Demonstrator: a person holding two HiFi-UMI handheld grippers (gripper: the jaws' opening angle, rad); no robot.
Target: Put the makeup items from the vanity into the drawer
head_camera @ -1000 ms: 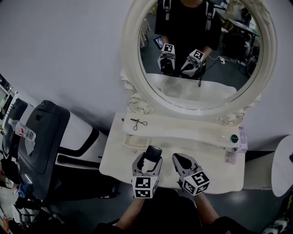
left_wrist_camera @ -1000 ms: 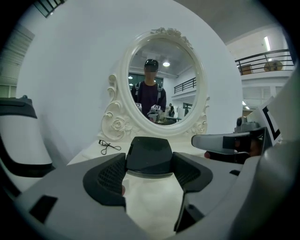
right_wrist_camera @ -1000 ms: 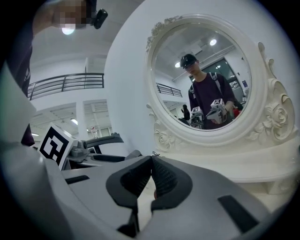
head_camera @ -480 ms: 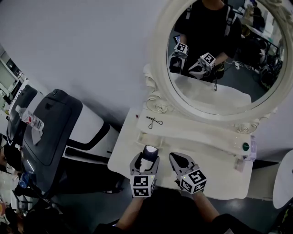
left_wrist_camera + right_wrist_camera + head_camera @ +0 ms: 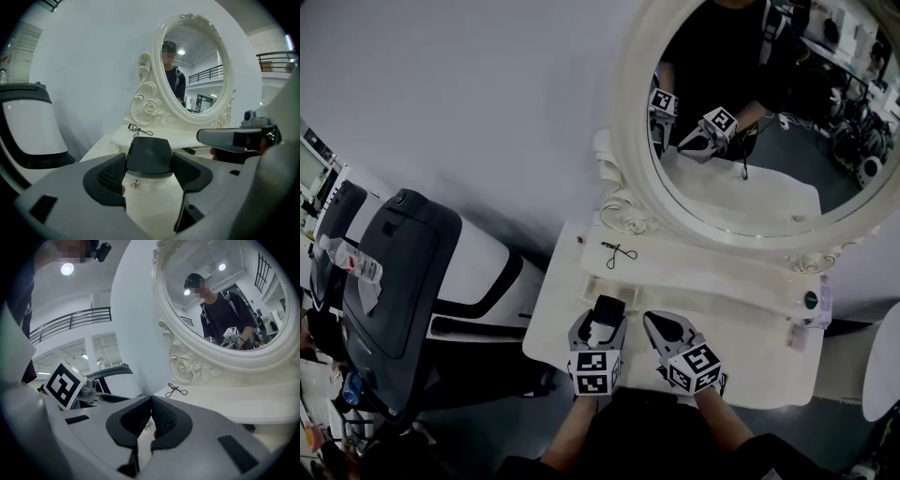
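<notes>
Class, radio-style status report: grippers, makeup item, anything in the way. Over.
Left gripper shut on dark-lidded makeup container. Right gripper shut, empty. Black eyelash curler on white vanity shelf. No open drawer visible.

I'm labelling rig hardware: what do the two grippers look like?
The left gripper and right gripper match: light grey moulded bodies, with dark ribbed pads lining the jaws. Each carries a white cube printed with black square markers.

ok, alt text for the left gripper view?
The left gripper has its jaws clamped on a dark-capped makeup item over the white vanity. Behind it stands an ornate white oval mirror, with a thin black looped tool lying on the shelf at its base.
</notes>
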